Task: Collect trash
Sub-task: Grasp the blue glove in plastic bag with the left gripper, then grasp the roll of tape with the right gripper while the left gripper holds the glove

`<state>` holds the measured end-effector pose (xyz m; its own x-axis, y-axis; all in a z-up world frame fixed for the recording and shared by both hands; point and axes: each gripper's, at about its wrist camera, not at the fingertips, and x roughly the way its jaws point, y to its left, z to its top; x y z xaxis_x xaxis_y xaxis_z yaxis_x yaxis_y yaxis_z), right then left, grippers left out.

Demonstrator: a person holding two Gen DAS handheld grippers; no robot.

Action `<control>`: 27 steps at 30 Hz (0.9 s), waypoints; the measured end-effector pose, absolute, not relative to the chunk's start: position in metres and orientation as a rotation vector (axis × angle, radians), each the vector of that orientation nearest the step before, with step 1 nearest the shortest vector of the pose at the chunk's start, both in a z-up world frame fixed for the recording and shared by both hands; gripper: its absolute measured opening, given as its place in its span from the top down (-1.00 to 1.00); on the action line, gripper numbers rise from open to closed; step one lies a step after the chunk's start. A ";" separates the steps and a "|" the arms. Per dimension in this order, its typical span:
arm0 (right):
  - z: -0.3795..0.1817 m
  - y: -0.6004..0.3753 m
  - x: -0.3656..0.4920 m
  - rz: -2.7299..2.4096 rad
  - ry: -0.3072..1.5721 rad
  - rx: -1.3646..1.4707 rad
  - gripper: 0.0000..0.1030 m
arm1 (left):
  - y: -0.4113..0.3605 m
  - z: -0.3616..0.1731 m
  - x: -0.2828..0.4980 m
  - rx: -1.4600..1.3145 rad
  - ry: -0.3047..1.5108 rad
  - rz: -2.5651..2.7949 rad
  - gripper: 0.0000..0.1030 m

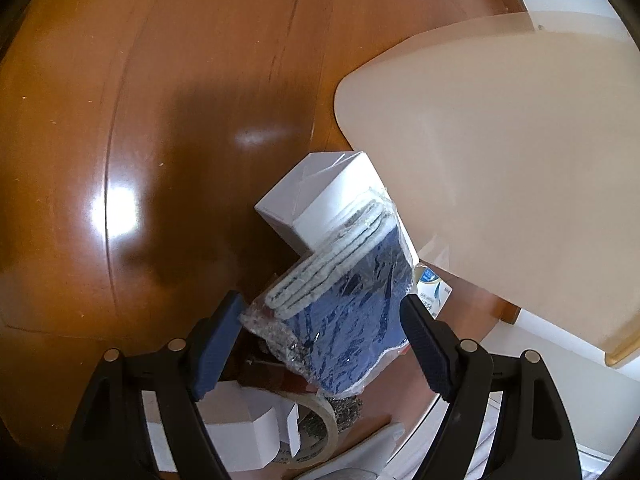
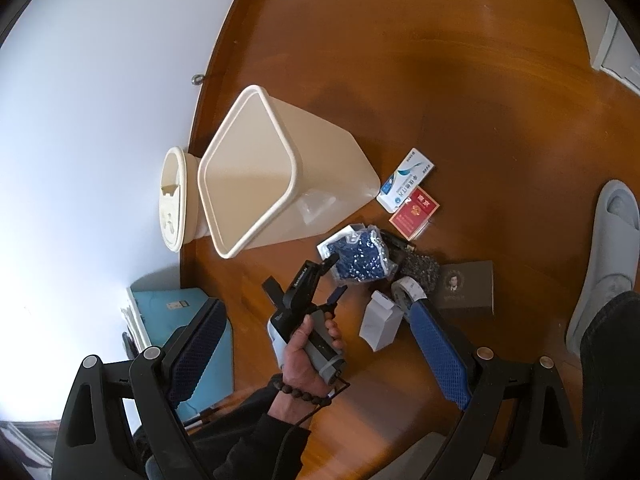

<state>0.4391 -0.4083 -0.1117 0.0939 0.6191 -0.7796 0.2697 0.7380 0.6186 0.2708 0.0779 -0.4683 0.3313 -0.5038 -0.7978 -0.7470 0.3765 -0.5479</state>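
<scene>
The left tongs (image 1: 320, 320) stand open astride the blue packet (image 1: 352, 320) on the floor (image 1: 160, 120), pads not yet pressing; the step in hand is the grasp. The right tongs (image 2: 316, 344) hang open and empty. Next, close on the packet and carry it to the bin (image 2: 256, 176), at ten o'clock from it.

Domestic room, likely a home. Indicated by glossy wooden floor (image 2: 460, 80), plain white wall (image 2: 100, 100), beige plastic waste bin (image 2: 320, 168) with its lid (image 2: 174, 196) leaning on the wall, and a grey house slipper (image 2: 608, 252) worn indoors.
</scene>
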 end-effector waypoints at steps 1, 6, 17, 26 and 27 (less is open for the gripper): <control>-0.111 -0.408 0.439 0.300 1.496 0.762 -0.84 | 0.083 -0.467 0.270 -1.272 1.314 0.226 -0.54; -0.113 -0.405 0.440 0.291 1.505 0.750 -0.84 | 0.076 -0.465 0.280 -1.262 1.304 0.140 0.65; -0.130 -0.395 0.442 0.278 1.528 0.650 -0.84 | 0.081 -0.413 0.274 -1.278 1.211 0.040 0.86; -0.217 -0.363 0.418 0.186 1.653 0.339 -0.84 | 0.096 -0.327 0.242 -1.348 1.064 -0.026 0.86; -0.226 -0.356 0.416 0.189 1.647 0.272 -0.84 | 0.102 -0.320 0.234 -1.358 1.050 -0.010 0.86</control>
<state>0.4158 -0.3558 -0.2257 -0.0802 0.2881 -0.9542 0.0640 0.9568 0.2835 0.2335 0.1022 -0.3201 0.5713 -0.5601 -0.6000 -0.5488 0.2828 -0.7866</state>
